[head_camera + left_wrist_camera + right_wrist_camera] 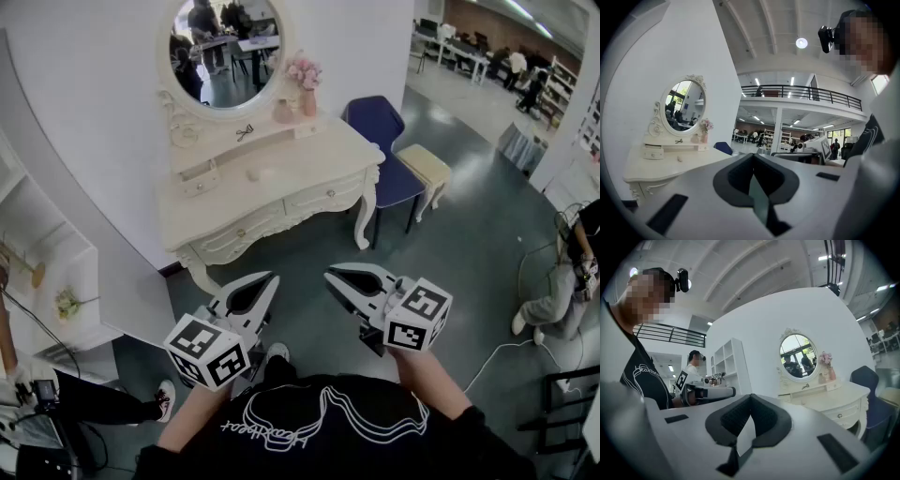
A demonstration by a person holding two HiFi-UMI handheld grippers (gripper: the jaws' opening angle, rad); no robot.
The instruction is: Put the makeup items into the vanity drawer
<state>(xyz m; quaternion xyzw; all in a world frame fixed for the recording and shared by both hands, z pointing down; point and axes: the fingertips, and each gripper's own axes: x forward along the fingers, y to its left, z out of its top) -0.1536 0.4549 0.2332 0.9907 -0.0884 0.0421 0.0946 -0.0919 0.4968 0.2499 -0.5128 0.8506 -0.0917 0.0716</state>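
Note:
The cream vanity (281,183) stands against the white wall a few steps ahead, under its oval mirror (225,47). Its front drawers (239,232) are closed. On top lie a small black item (245,132), a small pale round item (252,174), pink bottles (282,111) and a little drawer box (200,178). My left gripper (272,277) and right gripper (330,276) hover side by side in front of my chest, well short of the vanity, both shut and empty. The left gripper view shows the shut left gripper (752,157) and the vanity (670,164) at the left. The right gripper (750,397) points toward the vanity (834,399).
A blue chair (384,141) and a cream stool (424,167) stand right of the vanity. A white shelf unit (37,272) is at the left with a person's legs (103,398) below it. Another person (562,281) sits at the right near a floor cable (511,352).

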